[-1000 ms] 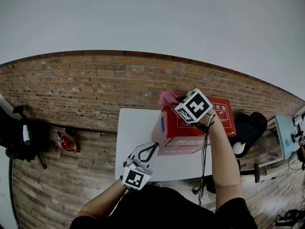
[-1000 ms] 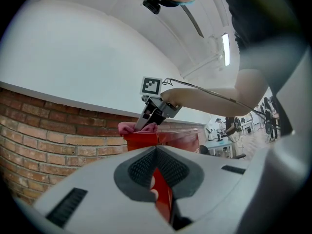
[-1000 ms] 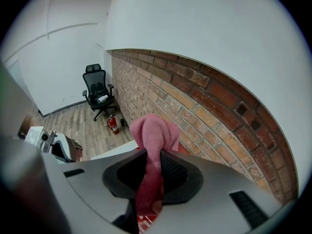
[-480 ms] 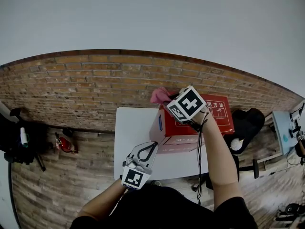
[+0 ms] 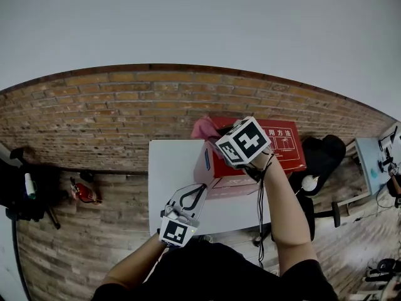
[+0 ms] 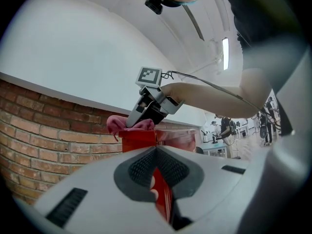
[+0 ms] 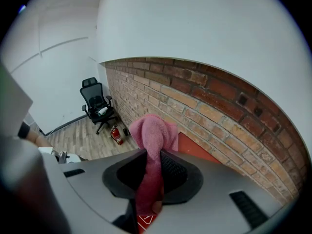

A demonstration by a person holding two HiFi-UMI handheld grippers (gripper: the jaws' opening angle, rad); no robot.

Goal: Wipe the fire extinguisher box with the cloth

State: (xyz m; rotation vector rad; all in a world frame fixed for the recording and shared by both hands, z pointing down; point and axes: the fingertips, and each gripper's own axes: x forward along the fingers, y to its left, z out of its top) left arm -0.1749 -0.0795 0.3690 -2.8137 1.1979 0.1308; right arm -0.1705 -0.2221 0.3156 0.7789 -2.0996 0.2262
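The red fire extinguisher box (image 5: 279,149) lies on a white table (image 5: 170,168) against the brick wall. My right gripper (image 5: 217,133) is at the box's far left top corner, pointing down and shut on the pink cloth (image 5: 204,128). In the right gripper view the cloth (image 7: 152,139) bulges out past the jaws over the red box top (image 7: 196,151). My left gripper (image 5: 195,194) hovers level over the table just in front of the box and is shut with nothing in it. From the left gripper view, the box (image 6: 139,138), the cloth (image 6: 117,124) and the right gripper (image 6: 144,115) all lie straight ahead.
A small red extinguisher (image 5: 83,193) stands on the wood floor left of the table, and dark equipment (image 5: 25,190) is farther left. A black office chair (image 5: 324,157) sits right of the box. The brick wall (image 5: 113,108) runs behind the table.
My right gripper with the cloth has slid slightly left along the box top toward its left corner and rolled a little. The left gripper has stayed put.
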